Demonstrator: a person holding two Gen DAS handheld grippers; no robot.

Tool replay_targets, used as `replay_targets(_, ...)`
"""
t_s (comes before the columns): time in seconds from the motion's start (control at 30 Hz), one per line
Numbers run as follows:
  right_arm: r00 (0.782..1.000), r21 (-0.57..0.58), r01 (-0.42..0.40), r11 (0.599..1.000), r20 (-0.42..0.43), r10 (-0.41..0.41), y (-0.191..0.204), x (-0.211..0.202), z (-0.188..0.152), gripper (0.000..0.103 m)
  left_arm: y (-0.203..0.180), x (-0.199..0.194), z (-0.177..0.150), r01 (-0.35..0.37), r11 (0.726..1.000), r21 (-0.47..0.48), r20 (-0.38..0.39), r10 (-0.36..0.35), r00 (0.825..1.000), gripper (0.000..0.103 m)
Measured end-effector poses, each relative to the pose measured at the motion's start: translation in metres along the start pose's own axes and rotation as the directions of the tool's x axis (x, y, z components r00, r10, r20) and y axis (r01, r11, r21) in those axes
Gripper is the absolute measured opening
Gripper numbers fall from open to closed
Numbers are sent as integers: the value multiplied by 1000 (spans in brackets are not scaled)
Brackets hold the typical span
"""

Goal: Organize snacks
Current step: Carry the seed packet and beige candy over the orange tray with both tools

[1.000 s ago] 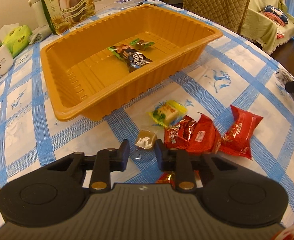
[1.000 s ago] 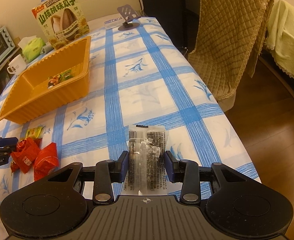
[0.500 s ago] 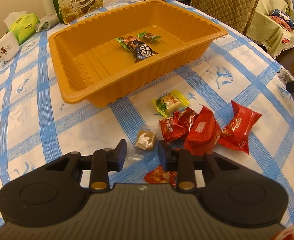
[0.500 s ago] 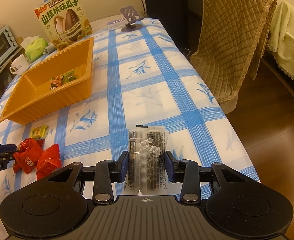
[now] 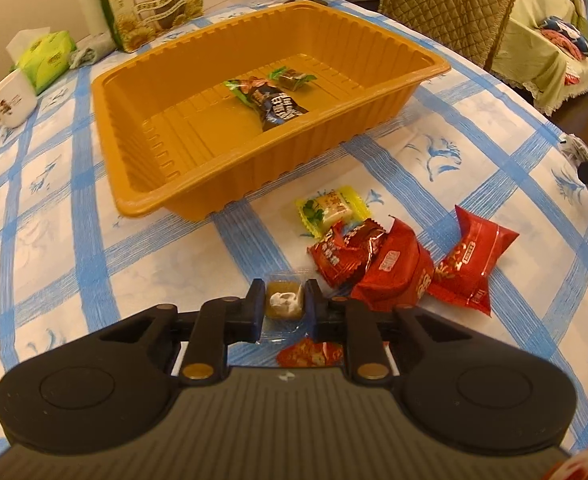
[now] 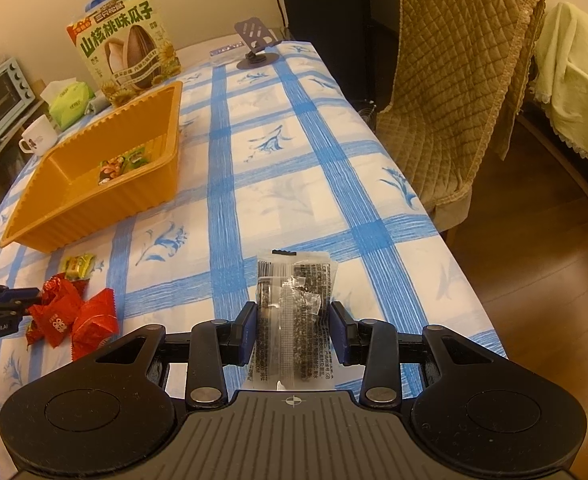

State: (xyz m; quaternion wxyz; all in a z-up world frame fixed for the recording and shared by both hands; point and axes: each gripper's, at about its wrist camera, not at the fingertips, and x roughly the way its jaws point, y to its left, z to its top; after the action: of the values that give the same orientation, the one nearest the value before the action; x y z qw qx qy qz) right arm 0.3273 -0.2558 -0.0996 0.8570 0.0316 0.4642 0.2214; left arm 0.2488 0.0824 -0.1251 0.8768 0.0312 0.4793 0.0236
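- Left tool (image 5: 283, 308), low in its frame's centre, is clamped on a small brown candy (image 5: 284, 301) in clear wrap, its jaws having just been closing on it, down at the table (image 5: 53, 240).
- Right tool (image 6: 292, 326), bottom centre of its frame, grips a clear packet (image 6: 294, 312) of dark snack between both pads.
- An orange tray (image 5: 181, 188) fills the upper middle of the left view, two wrapped snacks (image 5: 271, 98) lying inside.
- Red packets (image 5: 398, 268) and a yellow candy (image 5: 332, 210) lie loose on the checked cloth at centre right, near the tray's front wall.
- A seed bag (image 6: 127, 54) stands behind the tray, upper left.
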Motion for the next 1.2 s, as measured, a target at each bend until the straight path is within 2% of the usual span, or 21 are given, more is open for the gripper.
replay_targets(0.37, 994, -75, -104, 992, 14, 105, 22, -6, 23, 38, 14, -63, -1, -24, 990, -139, 94, 38, 995, 18)
replay_targets(0.63, 973, -175, -218, 960, 34, 227, 58, -6, 61, 38, 30, -97, 21, -63, 974, -216, 157, 98, 983, 18)
replay_targets(0.93, 943, -289, -300, 909, 53, 328, 116, 12, 109, 38, 45, -95, 61, -100, 957, -274, 190, 155, 969, 18)
replay_targets(1.2, 941, -300, -316, 900, 25, 338, 146, 47, 147, 38, 58, -72, 96, -128, 947, -294, 175, 185, 967, 19)
